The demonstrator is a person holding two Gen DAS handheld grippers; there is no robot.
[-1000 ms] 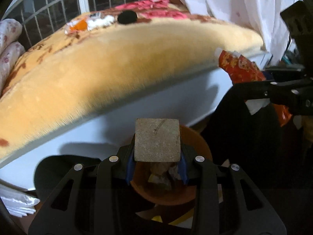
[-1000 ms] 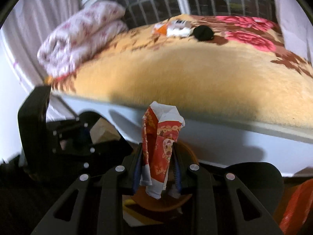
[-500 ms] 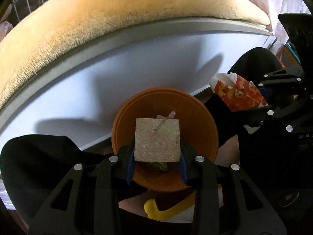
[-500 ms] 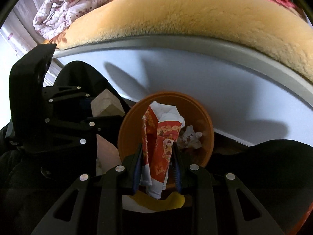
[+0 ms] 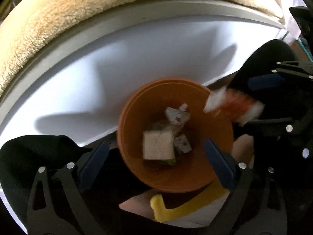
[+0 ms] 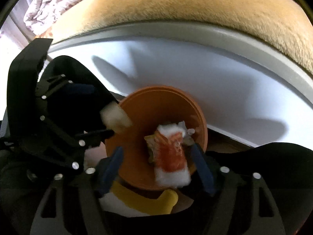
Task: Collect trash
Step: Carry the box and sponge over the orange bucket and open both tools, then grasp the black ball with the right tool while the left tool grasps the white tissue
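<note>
Down beside the bed, both grippers hang over the orange bin (image 5: 176, 135), which sits close against the white bed frame (image 5: 137, 58). The left gripper (image 5: 155, 156) has its jaws spread wide with nothing between them; the tan block (image 5: 158, 145) appears in mid-drop over the bin's mouth, among crumpled scraps (image 5: 178, 116). The right gripper (image 6: 158, 163) is likewise spread, and the red-and-white wrapper (image 6: 170, 154), blurred, looks loose between the pads, over the bin's rim at about 5 o'clock. My guess: both releases were aimed so the trash drops inside. Room is tight: frame at 12 o'clock, a yellow handle (image 5: 183, 205) at 6, and the two grippers near each other.
</note>
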